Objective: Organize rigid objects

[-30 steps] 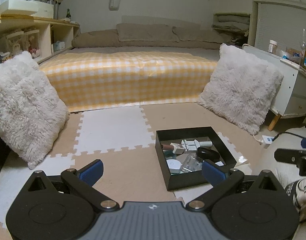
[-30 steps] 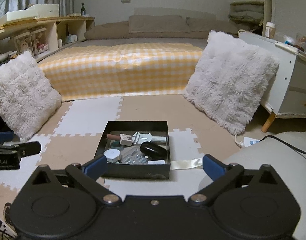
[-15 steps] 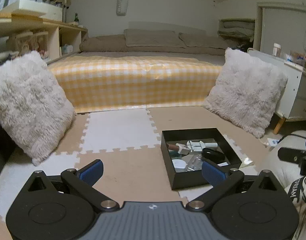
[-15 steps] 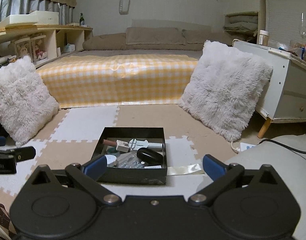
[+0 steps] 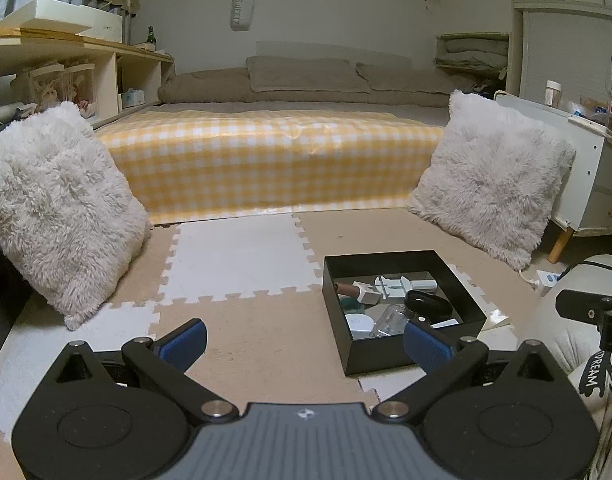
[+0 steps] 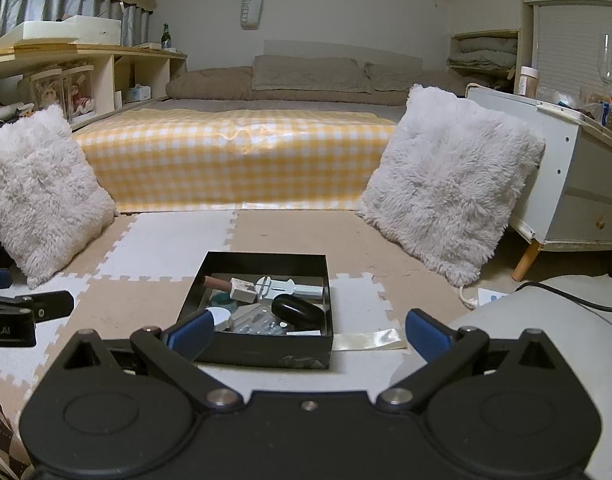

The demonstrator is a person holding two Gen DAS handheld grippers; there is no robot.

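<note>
A black open box (image 5: 386,354) sits on the foam floor mat; it also shows in the right wrist view (image 6: 265,350). Inside lie several small items: a black oval case (image 6: 297,311), a white plastic tool (image 6: 289,287), a brown stick with a beige block (image 6: 237,288) and a white round lid (image 5: 360,323). My left gripper (image 5: 306,342) is open and empty, to the left of the box and above the mat. My right gripper (image 6: 308,330) is open and empty, just in front of the box.
Two fluffy white pillows (image 5: 57,216) (image 5: 490,192) lean beside a yellow checked bed (image 5: 265,160). A white cabinet (image 6: 566,184) stands at the right. A strip of tape (image 6: 370,339) lies right of the box. Shelves (image 5: 65,76) line the left wall.
Both grippers have tilted up and drawn back a little, so the box sits lower and farther in both views. Both stay open and empty.
</note>
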